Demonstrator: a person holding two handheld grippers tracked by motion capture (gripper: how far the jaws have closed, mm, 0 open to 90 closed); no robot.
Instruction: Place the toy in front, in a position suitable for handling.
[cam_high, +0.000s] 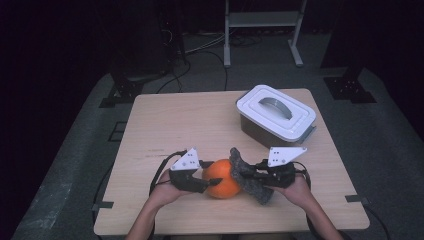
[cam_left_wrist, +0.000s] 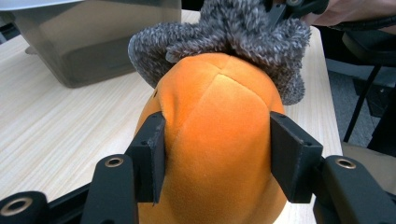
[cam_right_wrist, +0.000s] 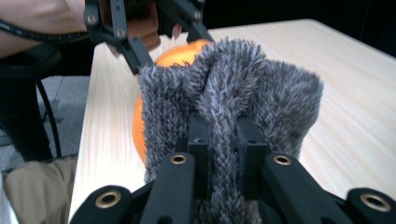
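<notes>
An orange plush ball (cam_high: 222, 179) lies near the front edge of the wooden table (cam_high: 175, 125). My left gripper (cam_high: 211, 176) comes at it from the left. In the left gripper view both black pads (cam_left_wrist: 156, 156) press on the sides of the ball (cam_left_wrist: 219, 116). A grey fuzzy knitted cloth (cam_high: 250, 182) drapes against the ball's right side. My right gripper (cam_high: 246, 175) is shut on a fold of that cloth (cam_right_wrist: 233, 88), pinched tight between its jaws (cam_right_wrist: 222, 140). The cloth (cam_left_wrist: 233, 32) covers the ball's far end in the left gripper view.
A grey box with a white handled lid (cam_high: 276, 114) stands at the table's back right, a little beyond the right gripper. The person's hands come in over the front edge. Metal stand legs and cables lie on the floor behind the table.
</notes>
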